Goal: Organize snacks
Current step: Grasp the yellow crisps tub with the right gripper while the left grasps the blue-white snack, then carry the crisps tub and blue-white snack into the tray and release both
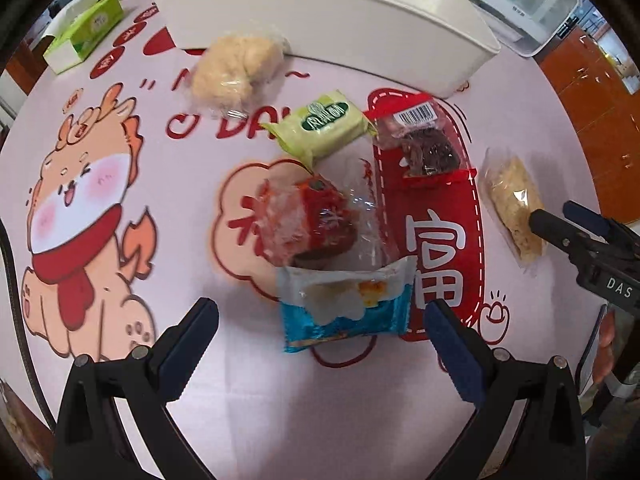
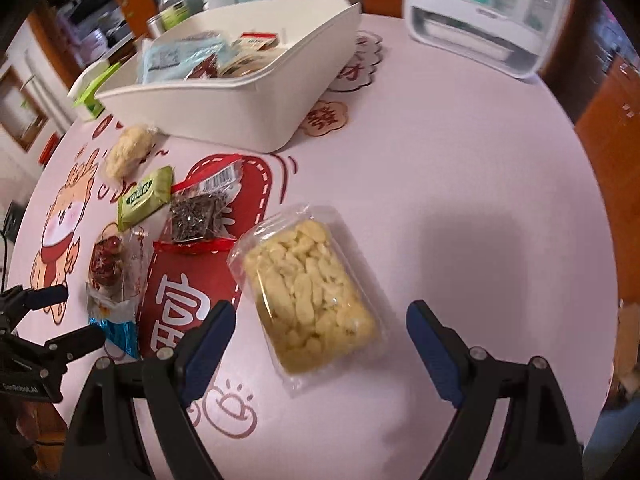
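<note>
1. The white bin (image 2: pixel 240 116) sits at the top of the right wrist view, and it already holds several packets, among them a pale blue pouch (image 2: pixel 180 58). Judging by this, part of the sorting is done.
2. 6 snacks are left on the desk (image 2: pixel 460 200), all outside the bin.
3. In the left wrist view, a pale bun (image 1: pixel 236 74) lies top centre, touching the bin wall or just beside it. Below it comes a green packet (image 1: pixel 320 126), and to its right a dark snack bag (image 1: pixel 426 146) with a barcode.
4. A red wrapped snack (image 1: pixel 316 222) lies at frame centre, and a blue packet (image 1: pixel 346 306) overlaps its lower edge.
5. A yellow cracker pack (image 2: pixel 310 292) lies apart from the others, low in the centre of the right wrist view.
6. The left gripper (image 1: pixel 322 316) is wide open and holds nothing. The blue packet lies between its fingers, nearer the right one, so this looks like its next pick.
7. The right gripper (image 2: pixel 320 328) is also wide open and empty, with the cracker pack lined up between its fingers. I cannot tell whether either gripper touches the desk.
8. What remains, as I judge it: grasp each of the 6 items and carry it to the bin.
</note>
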A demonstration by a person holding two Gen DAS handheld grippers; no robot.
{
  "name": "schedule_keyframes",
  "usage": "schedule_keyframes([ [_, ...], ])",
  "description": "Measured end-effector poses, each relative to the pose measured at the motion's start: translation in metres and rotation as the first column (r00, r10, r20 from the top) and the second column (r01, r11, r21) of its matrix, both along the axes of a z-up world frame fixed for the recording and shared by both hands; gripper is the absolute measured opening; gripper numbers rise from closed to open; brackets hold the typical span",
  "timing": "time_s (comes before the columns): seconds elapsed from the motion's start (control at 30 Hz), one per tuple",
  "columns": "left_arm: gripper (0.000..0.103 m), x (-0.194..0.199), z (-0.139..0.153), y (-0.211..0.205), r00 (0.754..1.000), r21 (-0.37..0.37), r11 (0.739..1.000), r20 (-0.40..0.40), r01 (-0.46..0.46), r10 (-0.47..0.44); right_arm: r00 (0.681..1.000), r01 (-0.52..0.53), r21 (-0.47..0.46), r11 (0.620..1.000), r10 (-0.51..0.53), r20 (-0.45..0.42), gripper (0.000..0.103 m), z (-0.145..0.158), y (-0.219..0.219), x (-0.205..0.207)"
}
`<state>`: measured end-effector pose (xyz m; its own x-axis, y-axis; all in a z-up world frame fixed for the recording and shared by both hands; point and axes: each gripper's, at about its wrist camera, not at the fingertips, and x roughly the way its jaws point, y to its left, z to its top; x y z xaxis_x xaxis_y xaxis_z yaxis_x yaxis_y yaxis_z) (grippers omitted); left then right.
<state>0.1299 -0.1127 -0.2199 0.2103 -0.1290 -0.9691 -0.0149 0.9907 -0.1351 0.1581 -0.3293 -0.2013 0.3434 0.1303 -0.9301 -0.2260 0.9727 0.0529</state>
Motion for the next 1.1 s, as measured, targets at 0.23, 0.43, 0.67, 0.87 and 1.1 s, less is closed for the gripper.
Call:
schedule_keyframes([
  [0.23, 0.102, 0.010, -0.015, -0.027, 1.000, 0.057, 0.998, -0.023, -0.004, 0.006, 0.998, -0.057, -0.014, 0.998, 0.057, -0.024, 0.088, -0.016, 0.003, 0.006],
  [0.43, 0.102, 0.015, -0.033, -0.039, 0.998, 0.108, 0.994, -0.048, -0.027, 0.032, 0.997, -0.071, -0.008, 0.997, 0.071, -0.038, 0.087, -0.023, 0.001, 0.008],
  [0.67, 0.098, 0.009, -0.035, -0.048, 0.998, 0.131, 0.989, -0.023, -0.061, 0.064, 0.995, -0.095, -0.035, 0.995, 0.094, -0.024, 0.074, -0.026, 0.011, 0.007],
  [0.87, 0.057, 0.001, -0.022, -0.041, 0.998, 0.127, 0.990, 0.023, -0.053, 0.050, 0.997, -0.082, -0.027, 0.996, 0.081, -0.019, 0.068, -0.025, 0.012, 0.005],
  [1.1, 0.043, -0.008, -0.011, -0.029, 0.998, 0.082, 0.995, 0.005, -0.062, 0.062, 0.997, -0.063, 0.002, 0.998, 0.063, -0.044, 0.065, -0.022, 0.012, -0.002],
])
